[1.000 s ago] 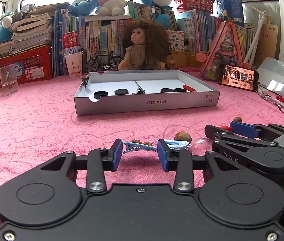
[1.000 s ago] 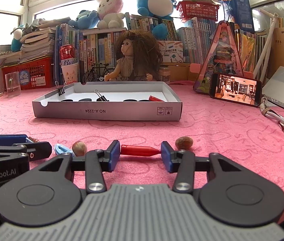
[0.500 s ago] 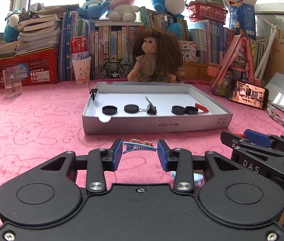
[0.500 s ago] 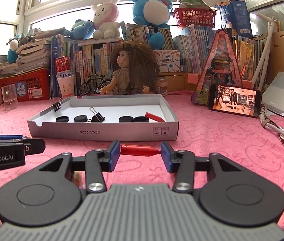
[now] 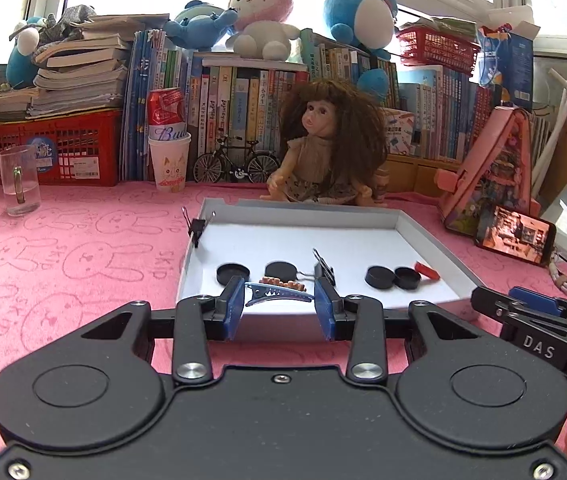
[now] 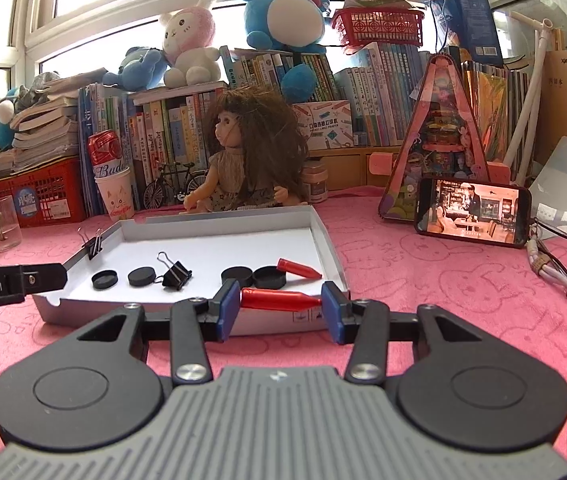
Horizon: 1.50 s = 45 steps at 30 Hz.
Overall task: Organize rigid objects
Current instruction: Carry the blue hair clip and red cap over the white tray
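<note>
Both grippers have risen and closed in on the white tray (image 5: pixel 431 240) since a second ago. At left, the left gripper (image 5: pixel 279 305) pinches a blue hair clip (image 5: pixel 277 295) end to end, just before the tray's near wall. At right, the right gripper (image 6: pixel 280 307) clamps a red crayon-like stick (image 6: pixel 279 300) likewise — both light, stiff, slippery. What the brown piece behind the clip is stays unclear.

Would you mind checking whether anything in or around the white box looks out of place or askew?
One binder clip is clamped onto the left wall of the white box instead of lying inside like the other binder clip. The box's near wall also has a notch at its left corner. Nothing looks spilled.
</note>
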Each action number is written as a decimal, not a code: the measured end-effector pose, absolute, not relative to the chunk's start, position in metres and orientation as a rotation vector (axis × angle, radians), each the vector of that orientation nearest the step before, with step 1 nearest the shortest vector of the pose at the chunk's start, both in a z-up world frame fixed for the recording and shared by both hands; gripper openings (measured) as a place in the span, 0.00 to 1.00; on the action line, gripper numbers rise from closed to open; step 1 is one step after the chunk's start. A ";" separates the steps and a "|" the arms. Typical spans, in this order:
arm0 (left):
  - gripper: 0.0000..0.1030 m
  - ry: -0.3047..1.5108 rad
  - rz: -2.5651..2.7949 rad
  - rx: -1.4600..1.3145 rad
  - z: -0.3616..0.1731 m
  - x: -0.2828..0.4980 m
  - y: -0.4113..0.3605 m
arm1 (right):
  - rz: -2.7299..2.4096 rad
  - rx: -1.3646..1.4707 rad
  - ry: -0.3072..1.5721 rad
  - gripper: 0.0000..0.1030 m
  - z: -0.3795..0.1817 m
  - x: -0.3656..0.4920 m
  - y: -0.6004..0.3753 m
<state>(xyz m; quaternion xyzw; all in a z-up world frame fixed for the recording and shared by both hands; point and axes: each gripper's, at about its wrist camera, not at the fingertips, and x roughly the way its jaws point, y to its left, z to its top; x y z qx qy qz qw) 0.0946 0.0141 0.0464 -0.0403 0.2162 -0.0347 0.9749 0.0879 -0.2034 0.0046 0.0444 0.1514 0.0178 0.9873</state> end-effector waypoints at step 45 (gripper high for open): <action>0.35 0.626 -0.006 -0.097 0.013 0.209 0.022 | 0.036 0.103 0.562 0.48 -0.006 0.208 -0.202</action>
